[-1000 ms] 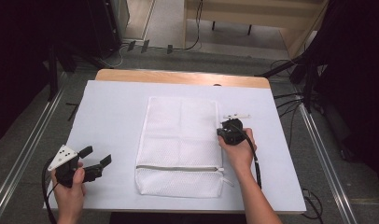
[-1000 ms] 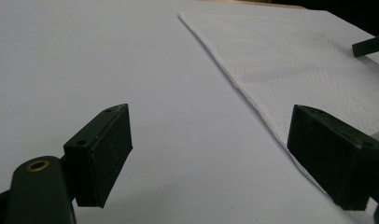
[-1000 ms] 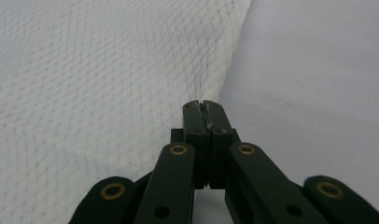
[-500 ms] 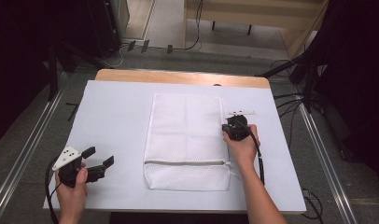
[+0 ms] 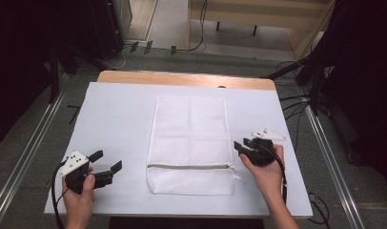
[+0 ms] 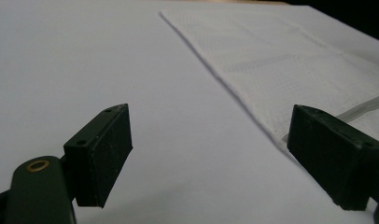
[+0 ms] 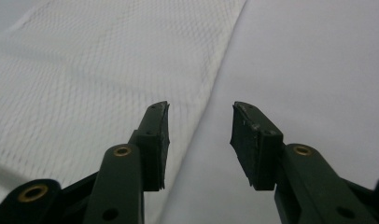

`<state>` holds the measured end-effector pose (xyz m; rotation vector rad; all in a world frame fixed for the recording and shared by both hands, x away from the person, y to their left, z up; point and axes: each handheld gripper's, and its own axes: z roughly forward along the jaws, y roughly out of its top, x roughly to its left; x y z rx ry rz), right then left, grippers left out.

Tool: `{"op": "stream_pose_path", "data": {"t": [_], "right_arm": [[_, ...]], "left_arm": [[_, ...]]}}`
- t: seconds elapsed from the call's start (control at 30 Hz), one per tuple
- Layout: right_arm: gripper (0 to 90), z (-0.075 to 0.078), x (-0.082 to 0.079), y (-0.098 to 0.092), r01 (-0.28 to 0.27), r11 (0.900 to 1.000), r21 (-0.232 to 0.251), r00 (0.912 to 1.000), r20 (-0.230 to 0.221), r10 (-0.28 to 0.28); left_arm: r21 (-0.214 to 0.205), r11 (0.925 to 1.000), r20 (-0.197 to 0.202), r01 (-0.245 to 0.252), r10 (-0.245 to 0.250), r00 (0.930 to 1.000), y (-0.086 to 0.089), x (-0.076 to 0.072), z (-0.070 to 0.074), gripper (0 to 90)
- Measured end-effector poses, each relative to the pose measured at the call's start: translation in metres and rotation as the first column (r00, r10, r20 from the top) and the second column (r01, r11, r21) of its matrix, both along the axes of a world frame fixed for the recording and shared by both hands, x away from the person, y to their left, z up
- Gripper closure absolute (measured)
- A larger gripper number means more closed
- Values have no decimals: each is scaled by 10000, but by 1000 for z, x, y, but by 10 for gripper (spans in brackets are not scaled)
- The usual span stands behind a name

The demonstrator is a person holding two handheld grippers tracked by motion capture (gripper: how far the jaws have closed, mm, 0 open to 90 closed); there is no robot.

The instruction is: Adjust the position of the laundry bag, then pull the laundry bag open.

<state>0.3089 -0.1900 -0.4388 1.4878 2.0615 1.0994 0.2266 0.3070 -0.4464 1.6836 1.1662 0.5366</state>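
While flat on the table (image 5: pixel 115 114), mesh bag (image 5: pixel 191 138) lengthwise away, zipper (image 5: pixel 189 166) near, both jaws apart, empty.

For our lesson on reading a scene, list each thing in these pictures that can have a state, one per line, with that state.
Mesh laundry bag: flat on the table, zipper closed, not held.
Left gripper: open wide, nothing between its jaws, beside the bag's left edge.
Right gripper: jaws have just been opening, now apart, nothing between them, at the bag's right edge.
Table: covered by a white sheet.
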Motion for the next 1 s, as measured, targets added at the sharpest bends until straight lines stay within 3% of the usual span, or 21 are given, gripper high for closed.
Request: {"op": "stream_pose_path", "data": {"t": [0.13, 0.23, 0.4, 0.5, 0.57, 0.63, 0.77, 0.9, 1.0], "right_arm": [[544, -8, -31, -12, -97, 9998, 185, 9999, 54, 96], [543, -17, -51, -16, -110, 9997, 205, 9999, -12, 110], [536, -26, -68, -16, -677, 9969, 391, 9974, -222, 686], [537, -29, -71, -16, -782, 9956, 525, 9965, -263, 797], [540, -33, -72, -16, -870, 9930, 804, 9951, -407, 905], [539, -37, -72, -13, -1111, 9913, 711, 9923, -472, 1146], [532, -42, -71, -8, -1412, 9856, 927, 9875, -570, 1469], [517, -45, -65, 0, -1341, 9856, 1029, 9890, -488, 1397], [501, -46, -61, 9, -1335, 9904, 361, 9903, -332, 1347]], "left_arm": [[176, 9993, 43, 341, -342, 9994, -21, -1, 1, 145], [359, 9979, -343, 542, -529, 9980, -39, 0, -2, 145], [533, 9932, -677, 1036, -999, 9927, -69, 3, -2, 185], [493, 9968, -854, 634, -591, 9946, -85, 3, 0, 246], [167, 9990, -1035, 404, -384, 9939, -94, 4, 0, 312], [-14, 9993, -1293, 368, -367, 9909, -104, 5, 0, 386], [497, 9957, -1401, 777, -701, 9877, -131, 6, 0, 526], [472, 9898, -1617, 1346, -1255, 9788, -155, 8, 0, 589], [291, 9823, -1698, 1852, -1777, 9693, -176, 12, 0, 589]]}}
